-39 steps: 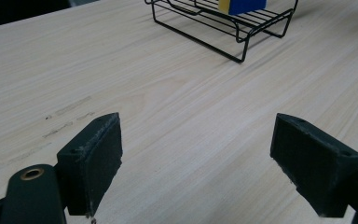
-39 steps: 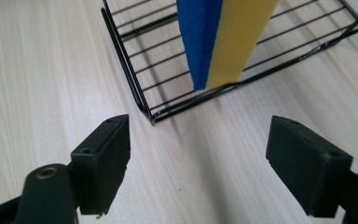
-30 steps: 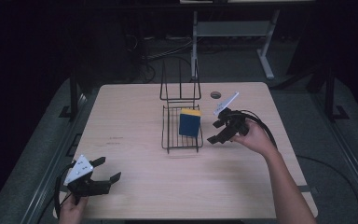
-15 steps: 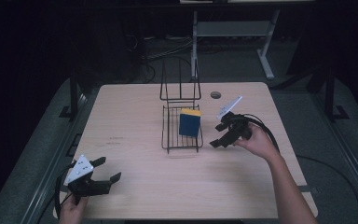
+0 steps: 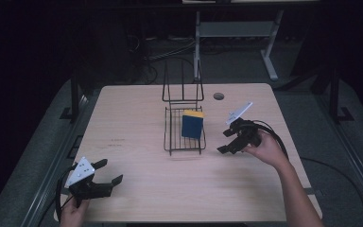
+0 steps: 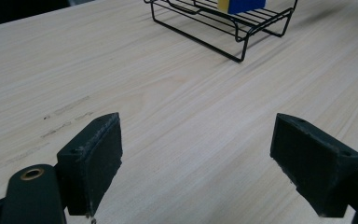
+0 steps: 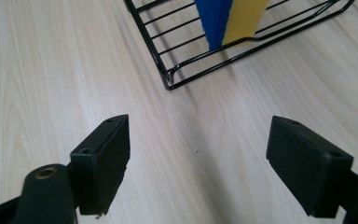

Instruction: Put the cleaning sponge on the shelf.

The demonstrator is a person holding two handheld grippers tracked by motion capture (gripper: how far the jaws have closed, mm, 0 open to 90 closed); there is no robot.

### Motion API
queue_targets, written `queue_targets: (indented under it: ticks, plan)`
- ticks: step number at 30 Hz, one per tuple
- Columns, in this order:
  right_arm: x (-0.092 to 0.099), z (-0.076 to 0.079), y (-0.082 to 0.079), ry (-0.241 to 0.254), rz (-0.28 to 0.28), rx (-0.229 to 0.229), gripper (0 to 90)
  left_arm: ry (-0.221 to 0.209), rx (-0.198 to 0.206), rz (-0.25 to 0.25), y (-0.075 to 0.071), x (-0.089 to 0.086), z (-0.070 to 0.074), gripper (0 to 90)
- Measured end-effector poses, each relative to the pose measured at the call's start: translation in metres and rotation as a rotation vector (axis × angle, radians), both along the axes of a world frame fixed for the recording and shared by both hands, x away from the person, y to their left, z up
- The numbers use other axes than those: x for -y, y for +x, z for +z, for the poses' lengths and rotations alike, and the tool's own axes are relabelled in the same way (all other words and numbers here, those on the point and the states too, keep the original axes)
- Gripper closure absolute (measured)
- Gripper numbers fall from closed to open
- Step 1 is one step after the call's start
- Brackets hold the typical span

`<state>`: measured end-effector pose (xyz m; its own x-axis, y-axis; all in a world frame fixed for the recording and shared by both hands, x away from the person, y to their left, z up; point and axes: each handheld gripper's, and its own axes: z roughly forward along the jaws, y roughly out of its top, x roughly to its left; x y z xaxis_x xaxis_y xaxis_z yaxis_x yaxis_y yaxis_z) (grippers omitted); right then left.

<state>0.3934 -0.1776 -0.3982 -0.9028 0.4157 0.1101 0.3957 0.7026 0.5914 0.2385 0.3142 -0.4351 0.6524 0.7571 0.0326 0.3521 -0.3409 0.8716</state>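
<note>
We see a table [image 5: 137, 118] of pale wood with fine straight grain, smooth and matt, carrying a few faint dark scuffs left of the rack [image 5: 184, 137]. The rack is thin black wire, slightly glossy. Standing in it is a sponge [image 5: 192, 125], its blue face porous and dull, its yellow layer soft and matt. Near the rack, the right gripper [image 7: 198, 170] shows matt black plastic pads [image 7: 103, 161], rough at their edges.

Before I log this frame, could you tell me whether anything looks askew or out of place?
Only mildly: the sponge stands on edge in the wire rack, blue face out, yellow layer behind, leaning slightly rather than lying flat. Both grippers, left and right, are open and hold nothing.
</note>
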Motion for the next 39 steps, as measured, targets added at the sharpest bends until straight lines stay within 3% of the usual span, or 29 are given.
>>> queue_targets:
  ticks: [39]
  plan:
    - [0.041, -0.023, -0.043, 0.014, -0.055, -0.014, 21.0, -0.003, -0.006, -0.001, 0.000, 0.003, 0.000, 16.2]
